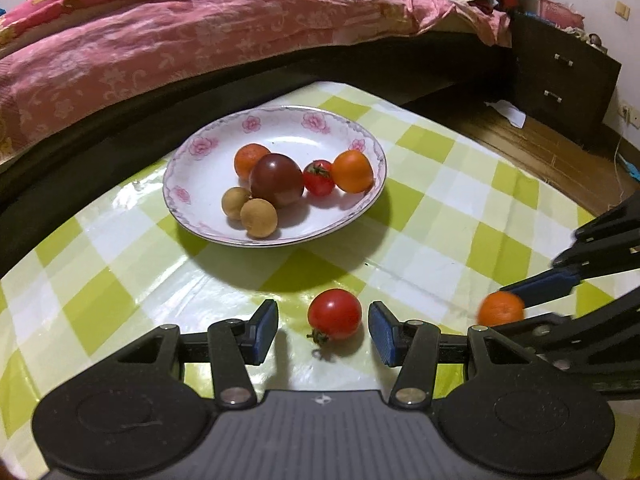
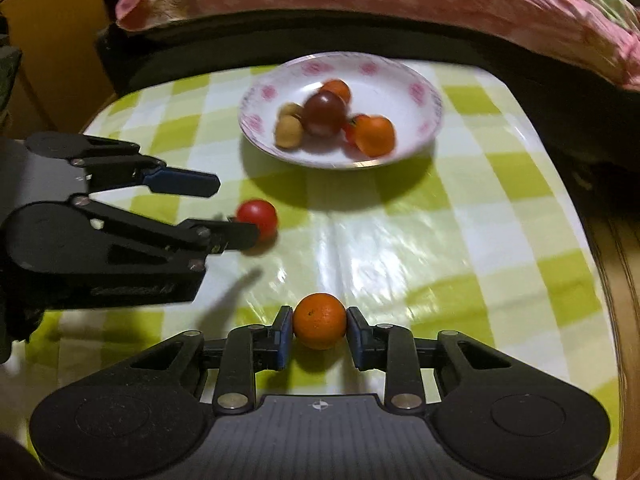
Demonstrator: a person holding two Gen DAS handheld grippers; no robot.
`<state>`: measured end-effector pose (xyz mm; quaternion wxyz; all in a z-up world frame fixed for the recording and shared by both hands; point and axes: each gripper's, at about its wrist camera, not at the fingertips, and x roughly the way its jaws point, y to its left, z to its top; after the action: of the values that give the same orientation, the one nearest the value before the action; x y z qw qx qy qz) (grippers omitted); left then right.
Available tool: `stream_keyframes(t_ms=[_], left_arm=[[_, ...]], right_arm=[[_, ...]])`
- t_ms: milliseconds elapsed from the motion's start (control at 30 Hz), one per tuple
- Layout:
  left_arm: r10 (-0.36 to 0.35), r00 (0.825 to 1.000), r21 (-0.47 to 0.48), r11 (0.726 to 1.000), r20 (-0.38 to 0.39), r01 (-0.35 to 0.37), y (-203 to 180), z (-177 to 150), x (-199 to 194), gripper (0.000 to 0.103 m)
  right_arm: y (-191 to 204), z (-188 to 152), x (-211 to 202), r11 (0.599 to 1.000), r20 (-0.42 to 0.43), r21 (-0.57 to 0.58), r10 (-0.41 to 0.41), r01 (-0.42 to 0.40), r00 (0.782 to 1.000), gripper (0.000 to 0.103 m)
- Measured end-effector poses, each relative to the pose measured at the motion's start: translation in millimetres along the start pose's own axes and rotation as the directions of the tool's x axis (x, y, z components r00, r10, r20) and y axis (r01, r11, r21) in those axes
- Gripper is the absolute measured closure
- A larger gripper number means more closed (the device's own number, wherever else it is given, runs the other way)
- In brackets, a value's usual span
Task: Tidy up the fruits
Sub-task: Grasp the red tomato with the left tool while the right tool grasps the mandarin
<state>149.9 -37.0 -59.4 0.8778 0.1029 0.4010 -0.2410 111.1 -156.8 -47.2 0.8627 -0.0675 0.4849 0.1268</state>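
Your right gripper point(image 2: 320, 334) was clamped on the small orange point(image 2: 319, 321). Your left gripper point(image 1: 323, 330) sat spread apart around the red tomato point(image 1: 335, 314), not touching.

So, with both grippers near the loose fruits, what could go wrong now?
1. The red tomato lies free between the open left gripper fingers; an uneven close may push it away.
2. The right gripper pinches the small orange only at its sides; it might slip out.

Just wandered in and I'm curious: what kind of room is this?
Most likely a bedroom: a bed under a pink floral bedspread sits behind the green-checked table, beside a dark wooden drawer cabinet.
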Motion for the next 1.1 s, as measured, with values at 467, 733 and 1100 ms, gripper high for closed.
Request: stream_keyframes(t_ms=[467,733,1100], left_arm=[[0.046,0.999,0.041,0.998,-0.006,-0.046,-19,0,10,0.065],[0.076,0.996,0.043,0.996,-0.042,-0.075,-24,-6,-9,0.065],[0.137,0.983,-0.008,0.99,-0.125,-0.139,-27,-30,-31,0.065]], right_arm=[[-13,1,4,0.999,0.003,0.046,-0.027,0.027,1.0,0.078],[-11,4,8,0.999,0.006,0.018,-0.041,0.041,0.999,0.078],[7,-3,9,0.997,0.012,-0.064,-0.052,0.053,0.999,0.078]])
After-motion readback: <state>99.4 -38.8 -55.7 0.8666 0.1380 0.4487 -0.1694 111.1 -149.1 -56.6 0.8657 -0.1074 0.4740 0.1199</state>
